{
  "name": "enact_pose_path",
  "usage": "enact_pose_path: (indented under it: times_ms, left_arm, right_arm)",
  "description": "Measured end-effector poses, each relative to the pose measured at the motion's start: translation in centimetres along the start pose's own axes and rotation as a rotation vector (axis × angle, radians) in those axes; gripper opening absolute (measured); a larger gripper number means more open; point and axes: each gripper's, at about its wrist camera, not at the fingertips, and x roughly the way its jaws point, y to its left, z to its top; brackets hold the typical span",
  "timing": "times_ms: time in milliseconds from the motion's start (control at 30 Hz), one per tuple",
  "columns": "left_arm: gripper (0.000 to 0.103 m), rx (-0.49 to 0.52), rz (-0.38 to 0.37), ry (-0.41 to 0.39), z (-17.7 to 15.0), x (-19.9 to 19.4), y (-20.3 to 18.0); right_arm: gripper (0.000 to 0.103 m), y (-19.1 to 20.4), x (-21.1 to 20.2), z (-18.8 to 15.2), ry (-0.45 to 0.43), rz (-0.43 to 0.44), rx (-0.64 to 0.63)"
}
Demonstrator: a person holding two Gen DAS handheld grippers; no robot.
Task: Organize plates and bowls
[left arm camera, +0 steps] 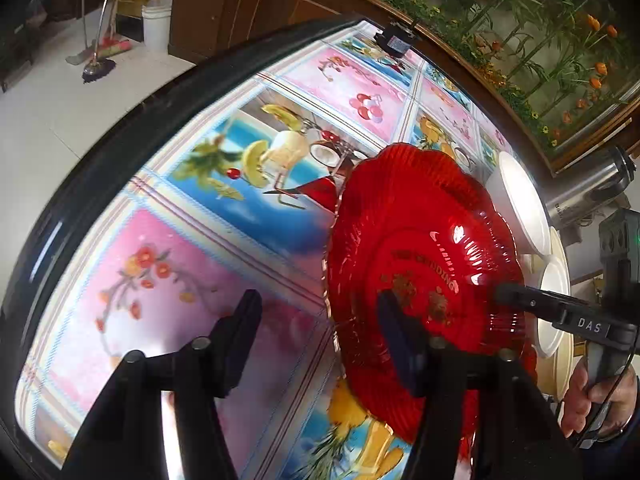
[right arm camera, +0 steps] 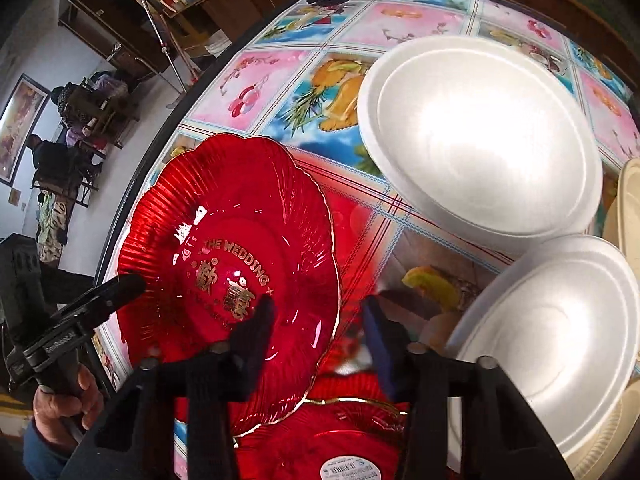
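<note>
Right wrist view: the right gripper (right arm camera: 316, 320) straddles the near rim of the red plate (right arm camera: 228, 264), jaws parted and not visibly pressing, while the left gripper (right arm camera: 132, 282), also unclenched, reaches its far rim, white bowls (right arm camera: 480, 140) rightward on the desk (right arm camera: 400, 16).

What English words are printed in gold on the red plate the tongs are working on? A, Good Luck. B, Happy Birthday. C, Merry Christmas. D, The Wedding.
D: in the right wrist view the red plate carries gold lettering reading "THE WEDDING" above gold Chinese characters.
</note>
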Motion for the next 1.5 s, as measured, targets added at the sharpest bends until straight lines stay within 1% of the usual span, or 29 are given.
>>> enact_pose_path:
  times_ms: [33,67,100,167,200,300,367,467,500,533,600,700,767,867,1033,1100,1167,1333,1400,1433,1467,1500]
  left_arm:
    - [0.049,0.007,0.001,0.005,0.1,0.3,-0.2]
    - [0.044,0.020,0.007,0.008,0.2,0.5,-0.4]
    - [0.041,0.034,0.012,0.010,0.4,0.7,-0.8]
    - [0.027,0.053,0.021,0.018,0.6,1.1,-1.3]
    - [0.024,0.061,0.025,0.020,0.8,1.2,-1.5]
    - [0.023,0.076,0.051,0.017,1.2,1.4,-1.8]
    - [0.019,0.073,0.058,0.018,1.2,1.6,-1.7]
    - [0.016,0.076,0.070,0.015,1.2,1.5,-1.7]
    - [0.016,0.076,0.078,0.014,1.2,1.5,-1.6]
    - [0.016,0.075,0.086,0.010,1.0,1.2,-1.5]
    - [0.016,0.060,0.076,0.006,0.5,0.7,-1.1]
    - [0.016,0.040,0.073,-0.015,-0.7,-1.0,-0.2]
    - [0.016,0.033,0.093,-0.032,-1.8,-2.4,0.5]
    - [0.016,-0.004,0.110,-0.061,-4.2,-4.8,2.3]
    - [0.016,-0.087,0.144,-0.089,-8.2,-7.8,5.9]
    - [0.016,-0.097,0.167,-0.088,-9.0,-8.1,6.7]
    - [0.016,-0.119,0.170,-0.091,-9.6,-8.4,7.6]
    - [0.017,-0.123,0.187,-0.104,-10.2,-8.8,8.6]
    - [0.021,-0.122,0.192,-0.119,-10.2,-9.3,8.6]
    - [0.029,-0.120,0.190,-0.129,-10.3,-9.7,8.6]
    - [0.042,-0.120,0.188,-0.138,-10.4,-10.1,8.6]
    - [0.049,-0.119,0.190,-0.151,-10.4,-10.6,8.6]
  right_arm:
    - [0.030,0.0,0.1,0.0,0.000,-0.002,-0.004]
    - [0.029,0.0,0.1,0.1,-0.004,-0.006,-0.005]
    - [0.026,0.0,0.1,0.1,-0.007,-0.005,-0.004]
    - [0.024,-0.1,0.3,0.2,-0.005,0.003,-0.001]
    - [0.024,0.0,0.5,0.2,-0.002,0.008,0.002]
    - [0.025,0.2,0.7,0.5,-0.006,0.009,0.002]
    - [0.025,0.3,1.1,0.8,-0.001,0.007,0.004]
    - [0.026,0.4,1.9,0.8,0.012,0.009,0.003]
    - [0.024,0.4,2.1,0.8,0.019,0.005,-0.003]
    - [0.021,0.6,2.0,0.7,0.013,-0.003,-0.007]
    - [0.016,0.9,1.8,0.6,0.008,-0.004,-0.014]
    - [0.016,1.8,1.1,0.0,0.005,0.019,-0.022]
    - [0.016,3.1,0.6,-0.4,0.000,0.026,-0.046]
    - [0.016,5.6,0.3,-1.3,0.008,0.065,-0.086]
    - [0.017,10.2,1.3,-4.4,0.052,0.086,-0.190]
    - [0.017,11.4,2.1,-5.5,0.074,0.093,-0.205]
    - [0.017,12.3,3.1,-6.2,0.091,0.092,-0.216]
    - [0.017,13.5,4.6,-7.3,0.115,0.088,-0.223]
    - [0.018,13.6,4.9,-7.4,0.119,0.089,-0.221]
    - [0.018,13.7,4.8,-7.5,0.118,0.089,-0.215]
    - [0.018,13.7,4.6,-7.6,0.115,0.082,-0.214]
    - [0.019,13.7,4.4,-7.6,0.112,0.077,-0.214]
